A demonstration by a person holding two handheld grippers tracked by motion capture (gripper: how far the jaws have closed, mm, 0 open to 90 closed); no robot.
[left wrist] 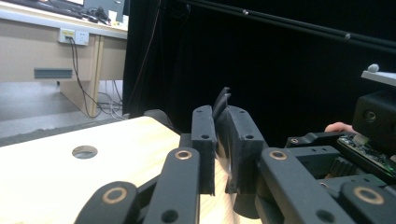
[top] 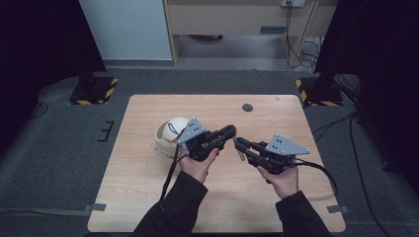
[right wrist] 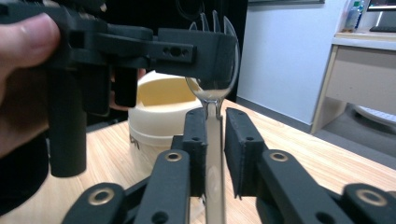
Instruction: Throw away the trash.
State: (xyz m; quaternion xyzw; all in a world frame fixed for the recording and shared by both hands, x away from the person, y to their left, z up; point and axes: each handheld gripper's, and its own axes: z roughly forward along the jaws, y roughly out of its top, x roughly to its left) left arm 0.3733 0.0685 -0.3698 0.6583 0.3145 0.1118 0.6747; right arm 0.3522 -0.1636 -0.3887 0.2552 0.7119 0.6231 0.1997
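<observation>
Right gripper [right wrist: 214, 140] pinches the spork [right wrist: 215, 88] by its handle while the left gripper [right wrist: 219, 51] clamps its head, apparently a handover near the bowl [right wrist: 159, 112]

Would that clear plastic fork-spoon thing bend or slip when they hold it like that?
The spork looks thin, clear and glossy, so probably light, a bit bendy and slippery. With the left gripper on its head and the right gripper on its handle, it likely stays put.
</observation>
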